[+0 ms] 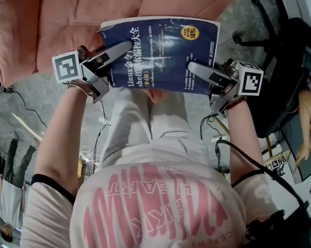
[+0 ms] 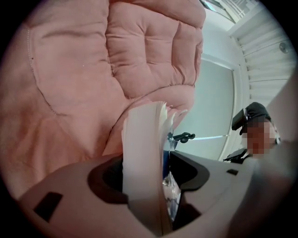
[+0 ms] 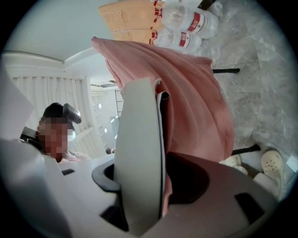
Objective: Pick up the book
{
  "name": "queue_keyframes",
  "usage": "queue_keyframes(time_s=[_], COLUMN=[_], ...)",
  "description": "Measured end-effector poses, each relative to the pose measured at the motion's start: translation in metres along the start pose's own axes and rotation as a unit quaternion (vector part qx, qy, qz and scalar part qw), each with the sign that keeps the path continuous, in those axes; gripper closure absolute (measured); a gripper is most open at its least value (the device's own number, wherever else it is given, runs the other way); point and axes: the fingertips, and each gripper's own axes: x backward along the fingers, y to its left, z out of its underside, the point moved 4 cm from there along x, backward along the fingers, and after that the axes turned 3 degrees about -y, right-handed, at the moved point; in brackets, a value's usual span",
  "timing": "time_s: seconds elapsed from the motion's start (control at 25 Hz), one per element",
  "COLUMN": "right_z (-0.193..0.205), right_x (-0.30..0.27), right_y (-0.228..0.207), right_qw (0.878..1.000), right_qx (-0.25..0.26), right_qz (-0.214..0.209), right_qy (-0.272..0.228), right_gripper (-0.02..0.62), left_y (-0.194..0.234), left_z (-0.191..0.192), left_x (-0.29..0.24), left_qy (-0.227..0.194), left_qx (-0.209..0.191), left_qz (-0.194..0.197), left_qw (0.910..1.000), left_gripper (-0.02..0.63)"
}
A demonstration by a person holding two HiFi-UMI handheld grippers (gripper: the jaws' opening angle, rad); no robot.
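Observation:
A dark blue paperback book (image 1: 163,50) with white and yellow print is held flat in front of the person, over the front edge of a pink sofa (image 1: 72,26). My left gripper (image 1: 126,45) grips the book's left edge; in the left gripper view the fanned white pages (image 2: 144,153) stand between the jaws, touching both. At the opposite edge, my right gripper (image 1: 191,67) has its jaws round the book (image 3: 139,153), and the upper finger lies on the cover. Both grippers are shut on the book.
The person's legs (image 1: 150,121) stand just under the book's near edge. A black office chair (image 1: 279,74) is at the right and cables (image 1: 102,129) lie on the grey floor. Water bottles (image 3: 186,21), a cardboard box (image 3: 125,18) and pale shoes (image 3: 270,162) lie beyond.

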Motion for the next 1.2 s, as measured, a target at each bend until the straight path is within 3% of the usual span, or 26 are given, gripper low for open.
queue_keyframes(time_s=[0.2,0.48,0.92,1.2], right_z=[-0.001,-0.002,-0.007,-0.006], right_x=[-0.003,-0.004,-0.008,-0.011], right_y=[0.002,0.002,0.002,0.005], right_qw=[1.000,0.998,0.995,0.994], right_qx=[0.003,0.003,0.025,0.030], right_qz=[0.026,0.049,0.099,0.101], right_qy=[0.001,-0.026,-0.009,-0.002], right_gripper=[0.403,0.414,0.413,0.413], left_y=[-0.003,-0.011,-0.006,-0.007], left_z=[-0.001,-0.001,0.001,0.003], left_x=[0.002,0.003,0.004,0.005], left_qy=[-0.017,-0.029,-0.048,-0.050], left_qx=[-0.007,-0.024,-0.021,-0.015], left_qz=[-0.003,-0.010,-0.009,0.000], left_qw=[0.9998,0.9992,0.9986,0.9986], left_gripper=[0.344,0.362,0.383,0.394])
